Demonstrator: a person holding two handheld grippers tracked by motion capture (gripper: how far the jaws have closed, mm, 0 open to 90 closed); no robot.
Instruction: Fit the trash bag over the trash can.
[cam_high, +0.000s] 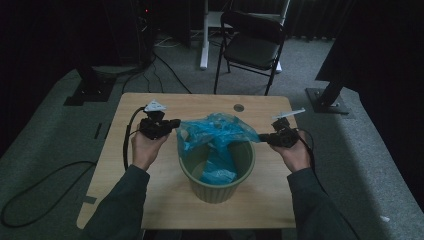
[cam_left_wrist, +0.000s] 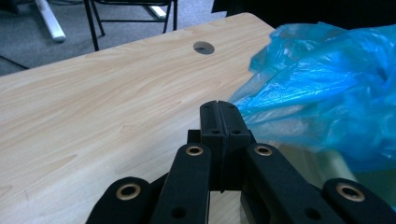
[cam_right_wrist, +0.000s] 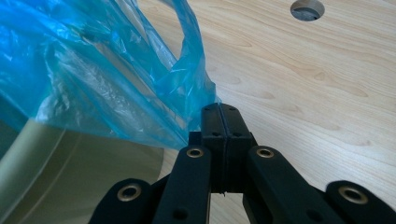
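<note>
Blue plastic bag (cam_high: 216, 135) at frame centre, draped half inside green bin (cam_high: 218, 187). Left gripper (cam_high: 172, 123) and right gripper (cam_high: 263, 137) each clamp opposite bag edges, jaws fully closed on film, pulling mouth apart to line bin rim.

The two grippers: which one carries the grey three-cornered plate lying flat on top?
The left gripper; its plate faces the camera, broad and triangular, while the right gripper shows a thin edge.

Worktop (cam_high: 165, 195): pale wood grain, round cable hole (cam_high: 239, 107) near far edge. Black folding chair (cam_high: 252, 47) beyond it on grey carpet (cam_high: 45, 135). Black cables (cam_high: 165, 70) across carpet. White stand leg (cam_high: 204, 35) beside chair.
</note>
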